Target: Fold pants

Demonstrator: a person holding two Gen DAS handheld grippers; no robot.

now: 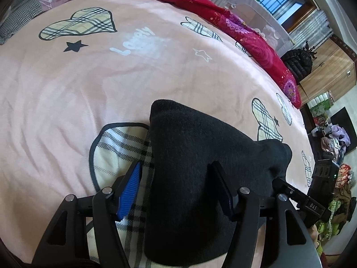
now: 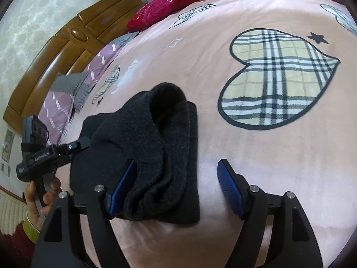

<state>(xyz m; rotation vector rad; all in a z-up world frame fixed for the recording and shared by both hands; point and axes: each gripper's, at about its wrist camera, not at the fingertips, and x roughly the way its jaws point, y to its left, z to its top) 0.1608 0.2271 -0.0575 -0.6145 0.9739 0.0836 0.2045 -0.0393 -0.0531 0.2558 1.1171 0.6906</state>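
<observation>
The black fleece pants (image 1: pixel 196 174) lie in a thick folded bundle on the pink bed cover (image 1: pixel 78 84). My left gripper (image 1: pixel 176 169) is open, its jaws wide apart over the bundle's near end, and grips nothing. In the right wrist view the pants (image 2: pixel 156 147) show stacked layers with a rolled top edge. My right gripper (image 2: pixel 176 169) is open, its left finger at the bundle's edge and its right finger over bare cover. The left gripper also shows in the right wrist view (image 2: pixel 73 147), at the bundle's left side.
The cover (image 2: pixel 256 189) bears plaid heart prints (image 2: pixel 279 78). A red floral quilt (image 1: pixel 245 31) lies along the far side. Pillows (image 2: pixel 67 102) and a wooden headboard (image 2: pixel 55 51) are at one end. A wardrobe (image 1: pixel 330 71) and clutter stand past the bed's edge.
</observation>
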